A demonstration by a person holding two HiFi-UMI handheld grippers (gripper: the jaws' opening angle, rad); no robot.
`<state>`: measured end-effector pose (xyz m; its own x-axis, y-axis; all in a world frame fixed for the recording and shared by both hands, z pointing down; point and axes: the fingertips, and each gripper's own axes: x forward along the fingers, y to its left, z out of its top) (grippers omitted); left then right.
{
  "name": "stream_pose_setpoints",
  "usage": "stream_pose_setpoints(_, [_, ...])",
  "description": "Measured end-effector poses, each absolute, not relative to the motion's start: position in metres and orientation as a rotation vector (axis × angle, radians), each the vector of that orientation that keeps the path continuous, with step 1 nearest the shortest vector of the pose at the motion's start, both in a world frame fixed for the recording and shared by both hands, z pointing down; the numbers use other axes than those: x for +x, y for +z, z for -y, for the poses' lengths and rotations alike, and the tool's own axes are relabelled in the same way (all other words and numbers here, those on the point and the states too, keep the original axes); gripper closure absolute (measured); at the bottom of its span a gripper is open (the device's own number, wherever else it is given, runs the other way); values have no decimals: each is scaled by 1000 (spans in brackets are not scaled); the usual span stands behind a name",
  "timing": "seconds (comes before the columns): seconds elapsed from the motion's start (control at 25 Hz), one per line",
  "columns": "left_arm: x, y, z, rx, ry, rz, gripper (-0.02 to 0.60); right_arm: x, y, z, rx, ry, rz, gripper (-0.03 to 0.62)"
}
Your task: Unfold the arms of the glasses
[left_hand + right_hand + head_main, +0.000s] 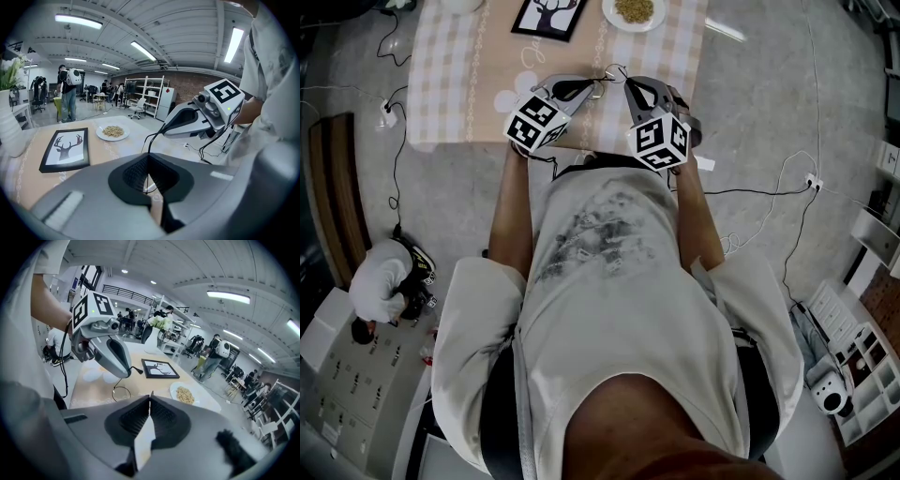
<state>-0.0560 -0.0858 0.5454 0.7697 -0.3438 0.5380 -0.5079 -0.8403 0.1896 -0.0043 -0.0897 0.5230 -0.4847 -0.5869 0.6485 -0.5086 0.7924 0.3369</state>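
Thin wire-framed glasses hang between my two grippers above the checked tablecloth. My left gripper is shut on one thin arm; in the left gripper view the wire rises from its closed jaws toward the right gripper. A round lens rim shows below the jaws. In the right gripper view the left gripper pinches a dark arm tip, and a lens ring dangles beneath it. My right gripper is shut, with a thin sliver of the other arm at its tip.
A framed deer picture and a white plate of grain lie at the table's far side. A white vase with flowers stands further back. Cables run over the floor. People stand in the background.
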Motion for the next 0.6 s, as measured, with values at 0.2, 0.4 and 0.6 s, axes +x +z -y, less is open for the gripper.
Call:
stream_pose_setpoints(0.2, [-55,547,86,2637,714,658,575,6,519,92,842,-121,2171,572])
stream_pose_setpoints(0.4, [-57,547,87,2631,712,670,575,16,517,93,875,-107,2159,572])
stream_pose_setpoints(0.6, [-60,549,86,2625,711,680,575,22,517,94,897,-100,2150,572])
